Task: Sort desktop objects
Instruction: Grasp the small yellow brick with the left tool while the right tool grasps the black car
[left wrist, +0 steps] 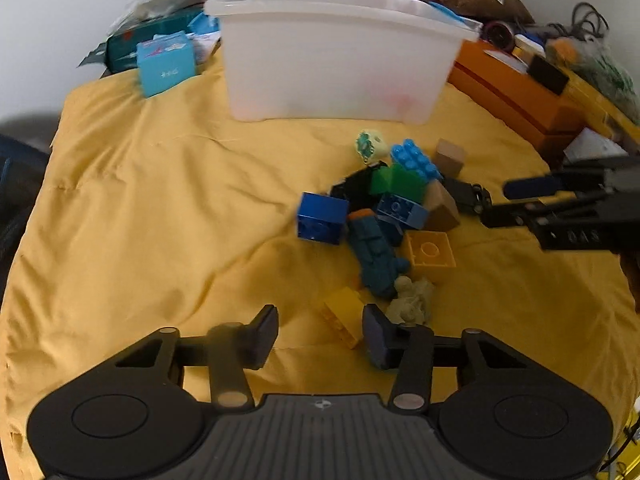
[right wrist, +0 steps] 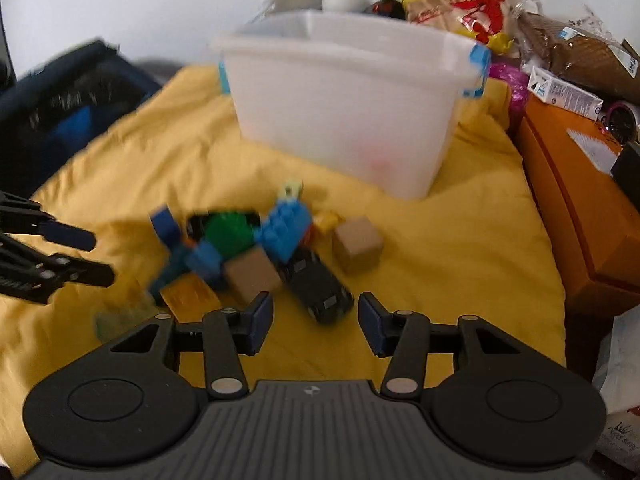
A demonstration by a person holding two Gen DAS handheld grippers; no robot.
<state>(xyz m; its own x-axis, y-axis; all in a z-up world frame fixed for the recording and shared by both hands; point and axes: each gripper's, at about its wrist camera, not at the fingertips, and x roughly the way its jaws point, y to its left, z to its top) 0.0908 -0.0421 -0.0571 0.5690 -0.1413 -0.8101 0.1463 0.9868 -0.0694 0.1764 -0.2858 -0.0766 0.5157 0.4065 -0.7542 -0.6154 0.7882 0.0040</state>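
Both tools stand parted and empty: left tool (left wrist: 320, 330) low before the toy pile (left wrist: 390, 216), a yellow brick (left wrist: 346, 320) just beside its right finger; right tool (right wrist: 316, 322) near the black toy car (right wrist: 318, 286). Pile lies on yellow cloth (left wrist: 160, 200), in front of the white bin (left wrist: 340, 52).

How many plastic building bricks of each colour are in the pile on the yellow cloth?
dark blue bricks: 2
light blue brick: 1
green brick: 1
yellow bricks: 2
Total: 6
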